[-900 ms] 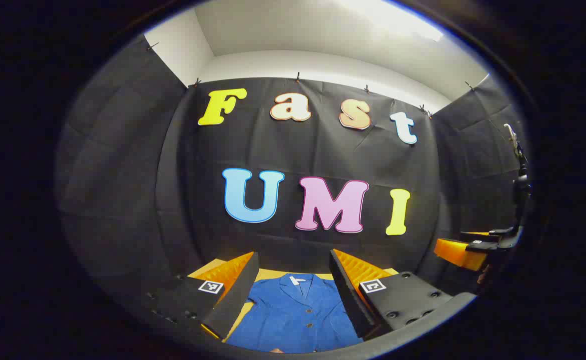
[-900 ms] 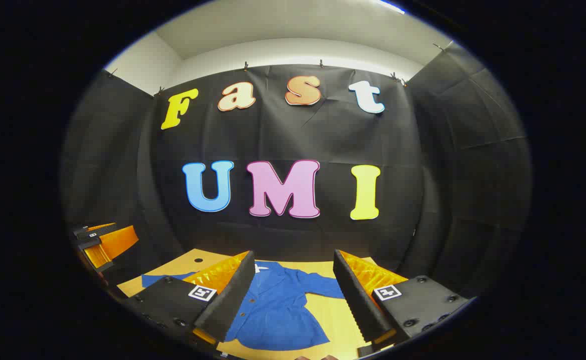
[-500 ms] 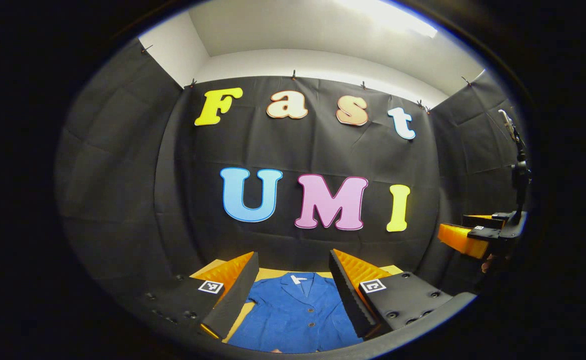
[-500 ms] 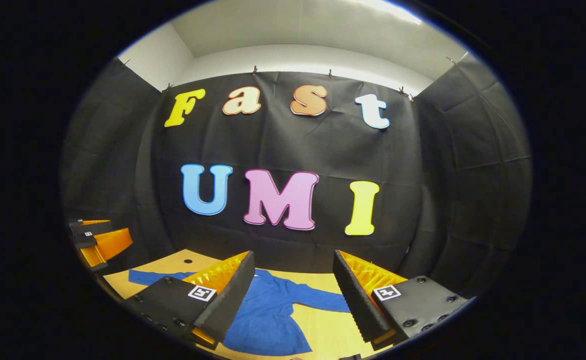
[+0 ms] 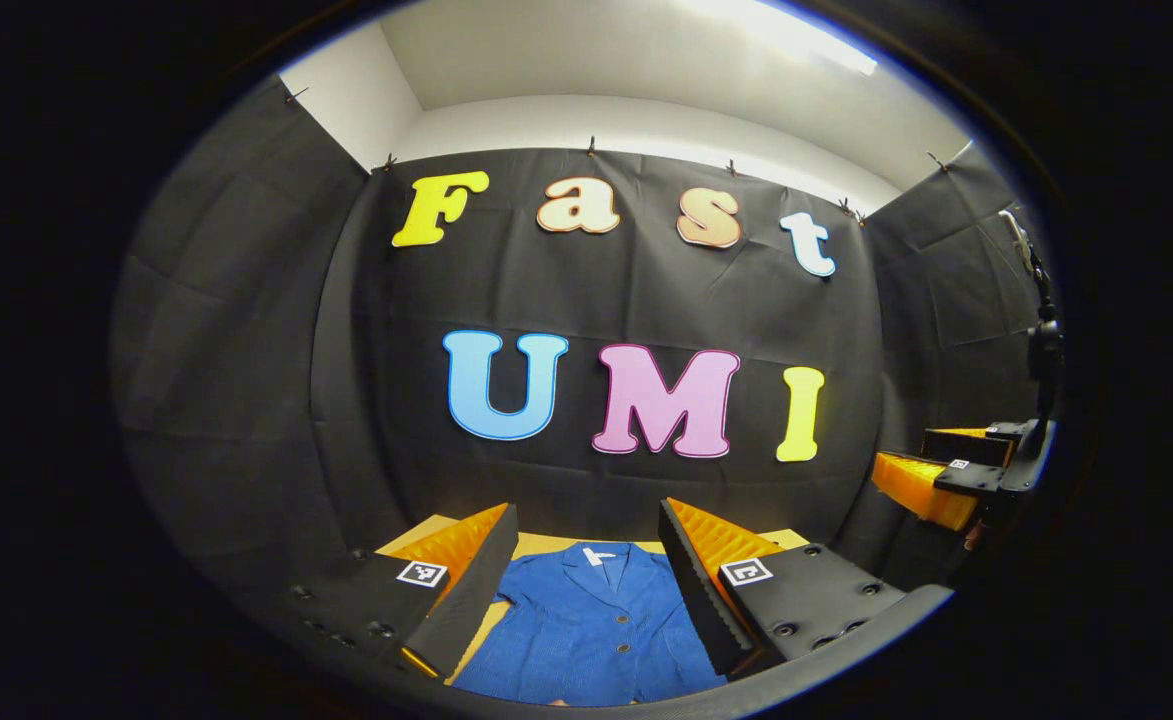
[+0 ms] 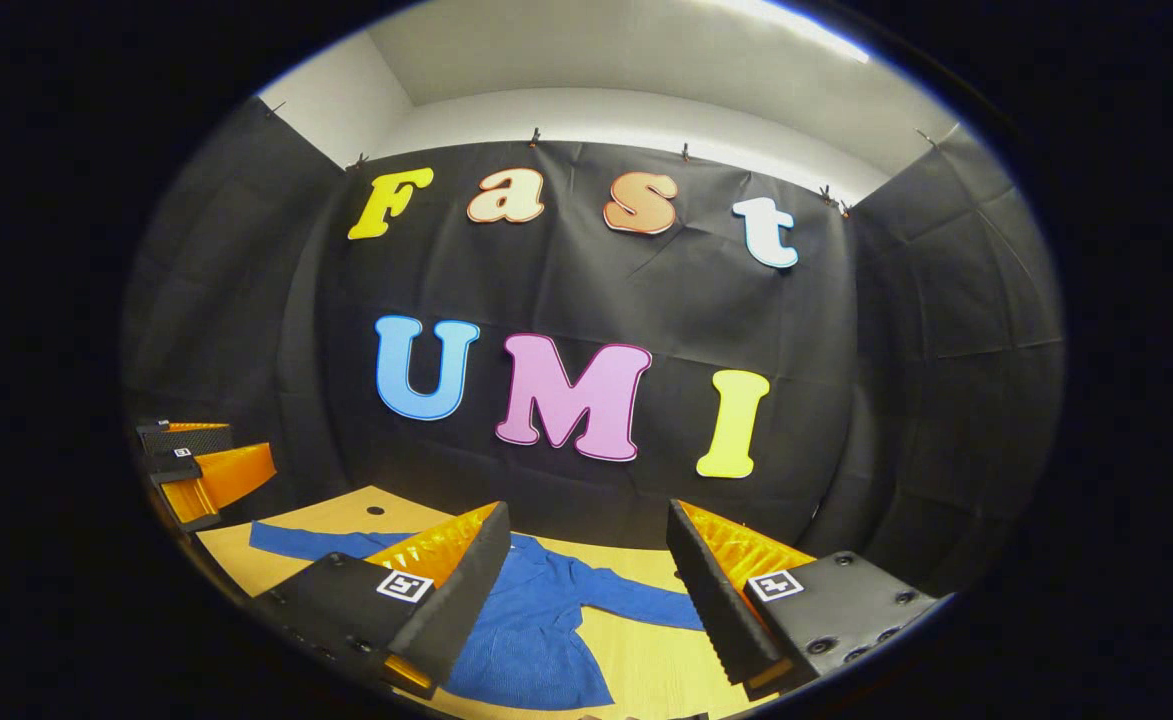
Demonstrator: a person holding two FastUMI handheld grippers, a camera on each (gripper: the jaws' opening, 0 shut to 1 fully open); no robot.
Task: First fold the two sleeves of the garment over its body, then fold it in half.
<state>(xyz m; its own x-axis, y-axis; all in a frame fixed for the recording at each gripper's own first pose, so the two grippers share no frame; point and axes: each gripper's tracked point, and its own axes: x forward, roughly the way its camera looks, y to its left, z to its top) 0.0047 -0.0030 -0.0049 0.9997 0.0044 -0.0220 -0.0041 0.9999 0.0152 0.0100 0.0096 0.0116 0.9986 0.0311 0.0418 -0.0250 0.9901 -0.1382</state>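
In the left gripper view, the left gripper (image 5: 586,575) hangs with its fingers spread wide and nothing between them, above a blue garment (image 5: 596,630) spread flat, collar toward the far wall, on a pale wooden surface (image 5: 536,545). In the right gripper view, the right gripper (image 6: 586,580) is likewise parted and empty over the garment (image 6: 536,640), whose two sleeves reach out to either side, unfolded. The other gripper shows at the edge of each view, off the cloth. Black cloth wall (image 6: 586,290) closes the booth behind.
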